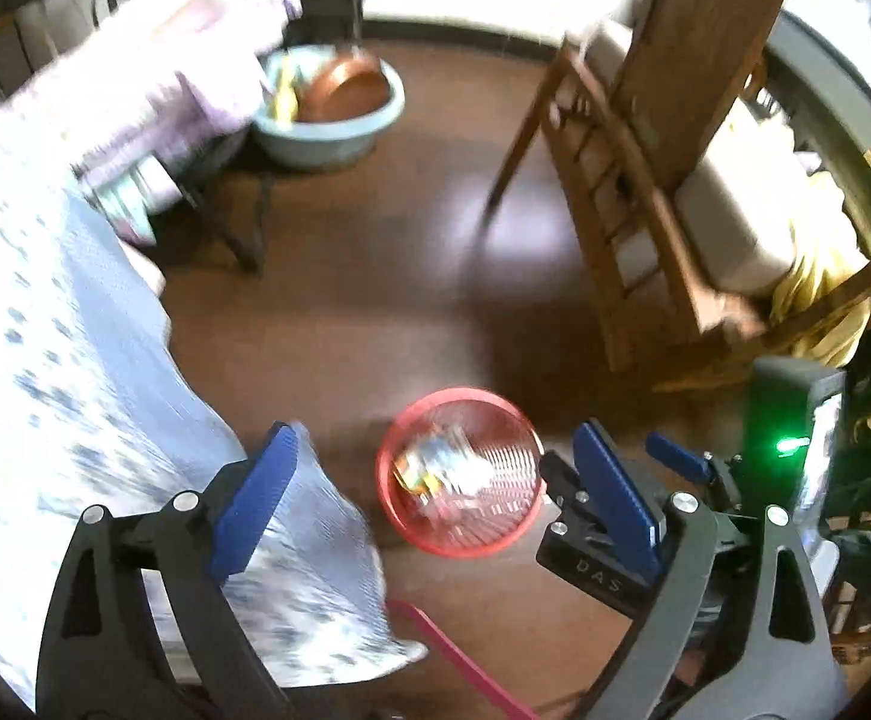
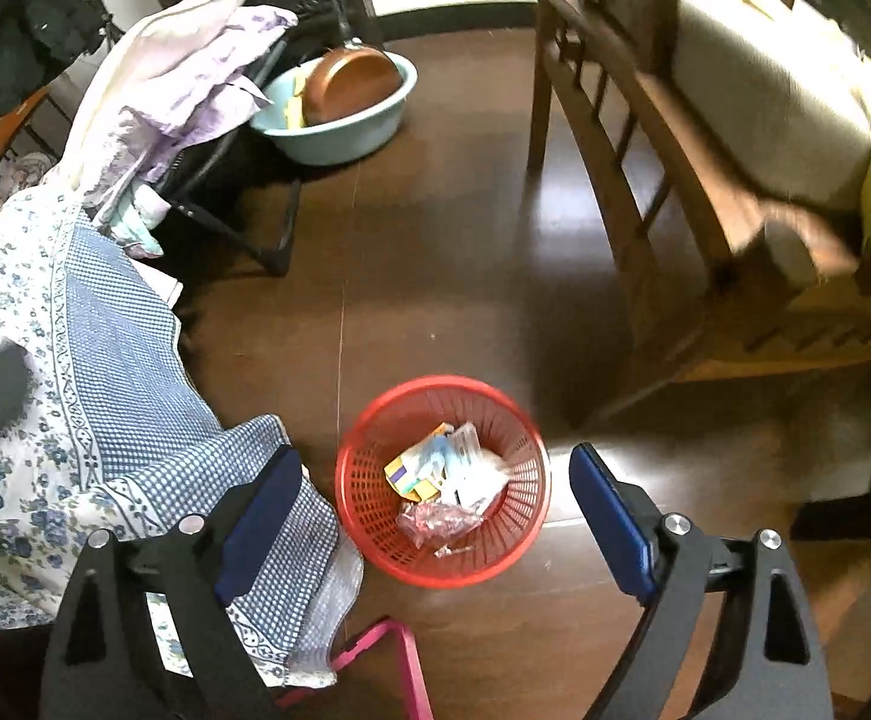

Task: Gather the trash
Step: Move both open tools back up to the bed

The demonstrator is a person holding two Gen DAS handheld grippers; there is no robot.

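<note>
On the dark wooden floor (image 2: pixel 435 240), beside the blue floral cloth (image 2: pixel 105 360), stands the red mesh basket (image 2: pixel 375 516) with trash wrappers (image 2: pixel 441 480) inside. Left gripper (image 1: pixel 435 498) and right gripper (image 2: pixel 435 498) are both wide and empty above it. Before searching for more litter, confirm nothing clings to the pads.

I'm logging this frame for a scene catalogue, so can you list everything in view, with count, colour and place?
basket: one, red mesh, on the floor between the gripper fingers.
trash: several pieces, yellow, white and clear wrappers, inside the basket.
cloth: one, blue-and-white floral, draped at left.
basin: one, pale blue, on the floor at the back.
pan: one, copper brown, leaning in the basin.
wooden chair: one, brown with a pale cushion, at right.
pink frame: one, on the floor, near edge.
floor: dark brown.
left gripper: open, empty.
right gripper: open, empty.
</note>
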